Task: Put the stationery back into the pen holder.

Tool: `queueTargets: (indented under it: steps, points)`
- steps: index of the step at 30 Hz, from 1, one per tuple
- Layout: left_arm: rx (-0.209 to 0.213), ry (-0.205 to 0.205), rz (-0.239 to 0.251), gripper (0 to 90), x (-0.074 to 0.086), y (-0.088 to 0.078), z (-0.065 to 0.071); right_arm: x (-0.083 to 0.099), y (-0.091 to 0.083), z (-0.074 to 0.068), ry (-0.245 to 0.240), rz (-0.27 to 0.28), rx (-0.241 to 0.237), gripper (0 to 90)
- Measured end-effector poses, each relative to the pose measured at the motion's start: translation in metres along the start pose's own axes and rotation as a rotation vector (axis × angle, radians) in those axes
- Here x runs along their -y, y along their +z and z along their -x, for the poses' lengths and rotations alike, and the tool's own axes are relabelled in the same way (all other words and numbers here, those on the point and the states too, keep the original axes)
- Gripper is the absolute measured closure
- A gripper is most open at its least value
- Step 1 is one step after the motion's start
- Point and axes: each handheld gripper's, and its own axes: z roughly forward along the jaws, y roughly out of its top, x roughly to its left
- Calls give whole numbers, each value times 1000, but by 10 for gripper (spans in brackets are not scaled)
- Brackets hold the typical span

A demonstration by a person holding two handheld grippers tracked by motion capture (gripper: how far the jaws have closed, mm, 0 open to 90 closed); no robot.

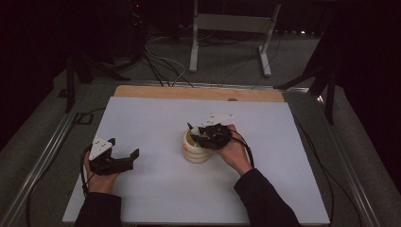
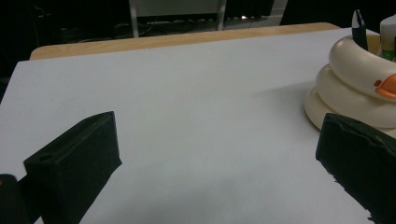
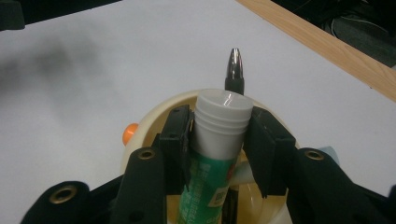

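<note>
A cream, ring-stacked pen holder [image 1: 196, 153] with an orange beak [image 2: 385, 87] stands near the middle of the white board. My right gripper [image 1: 198, 132] hovers over its mouth. In the right gripper view the two jaws of that gripper [image 3: 219, 119] press on either side of a glue stick [image 3: 223, 112] with a white cap and green label, which stands upright in the holder [image 3: 154, 114]. A black pen [image 3: 235, 67] also pokes up from the holder, just behind the glue stick. My left gripper [image 1: 124, 158] rests at the board's left with its jaws wide apart and nothing between them [image 2: 217, 126]; the holder [image 2: 345, 93] sits to its right.
The white board [image 1: 156, 189] has a wooden strip [image 1: 198, 92] along its far edge. Beyond it stand a metal frame's legs [image 1: 227, 28] and loose cables [image 1: 161, 61] on the dark floor. Metal rails run along both sides of the table.
</note>
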Motion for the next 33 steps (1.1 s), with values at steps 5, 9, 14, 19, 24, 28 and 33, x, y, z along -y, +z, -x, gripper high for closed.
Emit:
queueTargets:
  steps: [5,9,14,19,24,28,33]
  points:
    - [1,1,-2,0,0,0,0,2,-1,0,-2,-4,5,620]
    - [1,0,0,0,0,0,0,2,0,-1,-4,-6,4,618]
    - [0,-1,0,0,0,0,0,3,1,-2,-5,-10,1,614]
    - [0,-1,0,0,0,0,0,3,-1,0,12,20,-30,432]
    - [2,2,-2,0,0,0,0,-1,-11,3,81,113,-63,149]
    - [2,2,-3,0,0,0,0,-2,-12,4,90,114,-29,63]
    - [1,1,-4,0,0,0,0,-2,-14,7,103,112,-7,29]
